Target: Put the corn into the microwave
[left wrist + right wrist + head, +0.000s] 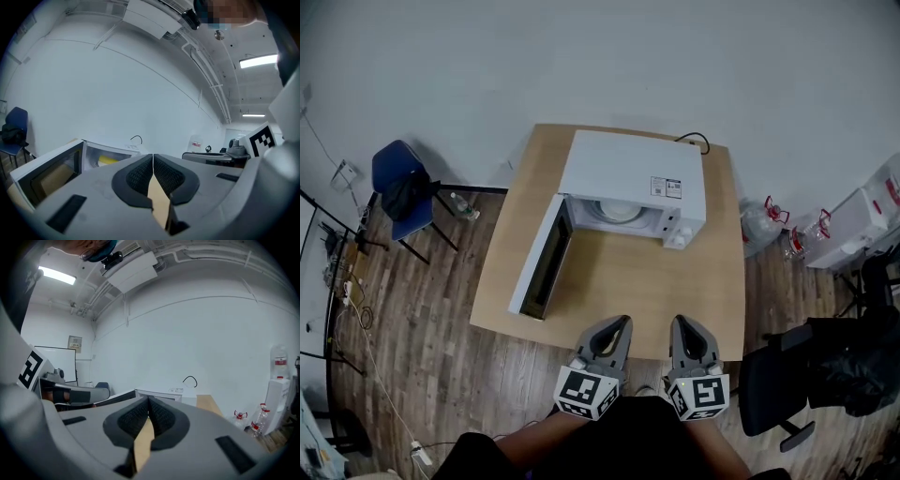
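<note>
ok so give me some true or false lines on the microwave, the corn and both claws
1. The microwave has its door swung open. True.
2. The corn lies on the table in front of the microwave. False: the table is bare there, and the left gripper view shows a yellow piece, most likely the corn, inside the microwave.
3. The left claw is shut with nothing between its jaws. True.
4. The right claw is gripping the corn. False: the right claw is shut and empty.
5. In the head view, a blue chair stands on the floor to the left of the table. True.
</note>
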`<state>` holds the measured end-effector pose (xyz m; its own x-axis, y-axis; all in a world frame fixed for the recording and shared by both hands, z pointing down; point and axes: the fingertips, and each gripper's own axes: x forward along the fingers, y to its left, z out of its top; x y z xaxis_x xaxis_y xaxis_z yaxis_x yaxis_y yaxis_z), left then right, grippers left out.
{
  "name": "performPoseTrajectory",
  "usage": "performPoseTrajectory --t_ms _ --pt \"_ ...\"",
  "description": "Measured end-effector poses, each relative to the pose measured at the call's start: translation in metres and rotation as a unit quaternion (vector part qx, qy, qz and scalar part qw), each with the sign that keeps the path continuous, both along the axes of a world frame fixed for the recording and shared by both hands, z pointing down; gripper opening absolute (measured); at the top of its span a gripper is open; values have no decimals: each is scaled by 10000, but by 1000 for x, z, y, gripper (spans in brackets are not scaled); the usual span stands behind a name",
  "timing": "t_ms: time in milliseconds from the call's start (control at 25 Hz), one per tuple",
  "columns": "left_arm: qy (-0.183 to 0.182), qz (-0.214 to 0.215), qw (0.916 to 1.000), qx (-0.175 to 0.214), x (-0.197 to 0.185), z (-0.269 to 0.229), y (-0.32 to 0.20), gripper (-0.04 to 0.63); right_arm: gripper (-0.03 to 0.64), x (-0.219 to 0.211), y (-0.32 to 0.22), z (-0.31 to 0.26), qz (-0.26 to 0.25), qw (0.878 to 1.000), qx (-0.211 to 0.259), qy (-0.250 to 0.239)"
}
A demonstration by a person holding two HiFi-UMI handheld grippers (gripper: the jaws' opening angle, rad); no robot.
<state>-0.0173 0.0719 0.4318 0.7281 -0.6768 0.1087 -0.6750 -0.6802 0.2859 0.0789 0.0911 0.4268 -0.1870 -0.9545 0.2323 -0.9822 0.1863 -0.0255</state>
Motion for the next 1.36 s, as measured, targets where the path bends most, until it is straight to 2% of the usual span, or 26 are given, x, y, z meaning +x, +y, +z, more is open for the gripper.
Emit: performPoseTrajectory --t_ms 80,280,520,720,840,1360 --pt "19 -80 10000 -6 9 -6 14 18 60 4 10 -7 -108 9999 68 -3" --pt "-163 -450 9985 263 22 -22 46 18 60 12 46 -18 -359 9992 188 48" --pt "-262 -719 9969 180 42 -16 88 18 60 33 88 -13 -578 9982 146 -12" --pt "-337 -723 9966 203 58 -13 107 18 60 40 104 -16 -664 9972 291 199" --pt "-373 -673 9966 311 62 -20 109 18 60 44 106 -21 -565 9978 307 135" --pt "-518 -670 9955 429 43 -22 104 18 60 20 105 -28 -544 9977 340 217"
